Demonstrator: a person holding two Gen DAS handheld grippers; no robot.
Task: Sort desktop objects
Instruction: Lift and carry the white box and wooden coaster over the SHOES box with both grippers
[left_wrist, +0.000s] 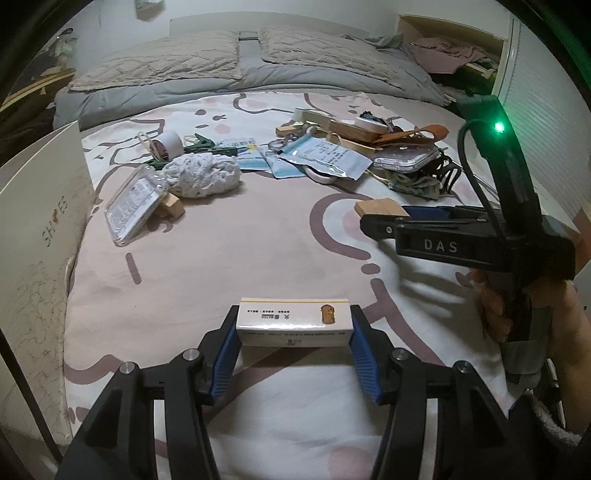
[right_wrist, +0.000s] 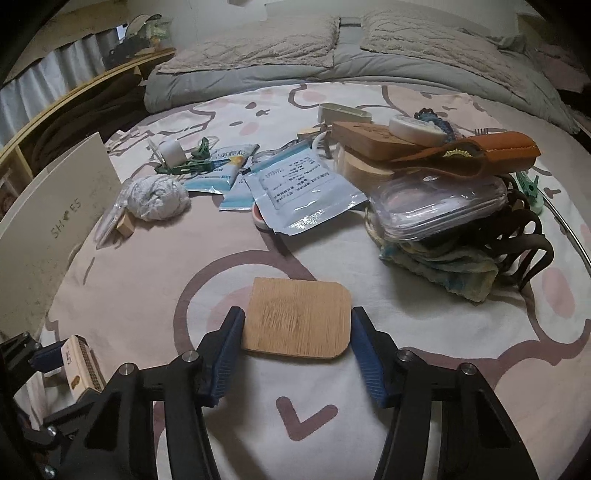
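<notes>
A matt printed cloth bedsheet (right_wrist: 147, 295) lies under a pale wooden tile (right_wrist: 297, 317) with fine grain, a glossy cardboard box (left_wrist: 293, 321), shiny foil sachets (right_wrist: 306, 188) and a clear plastic case (right_wrist: 439, 203).

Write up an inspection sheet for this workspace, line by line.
Surface: patterned bedsheet, used as the work area.
Job's things: white box between the left gripper pads; wooden tile between the right gripper pads.
Clutter: mask packets, wadded cloth, clear case, tape roll, green clips.
Grippers: both closed on their items.
Cables: black cable on the right gripper.
Surroundings: shoe box, pillows.
</notes>
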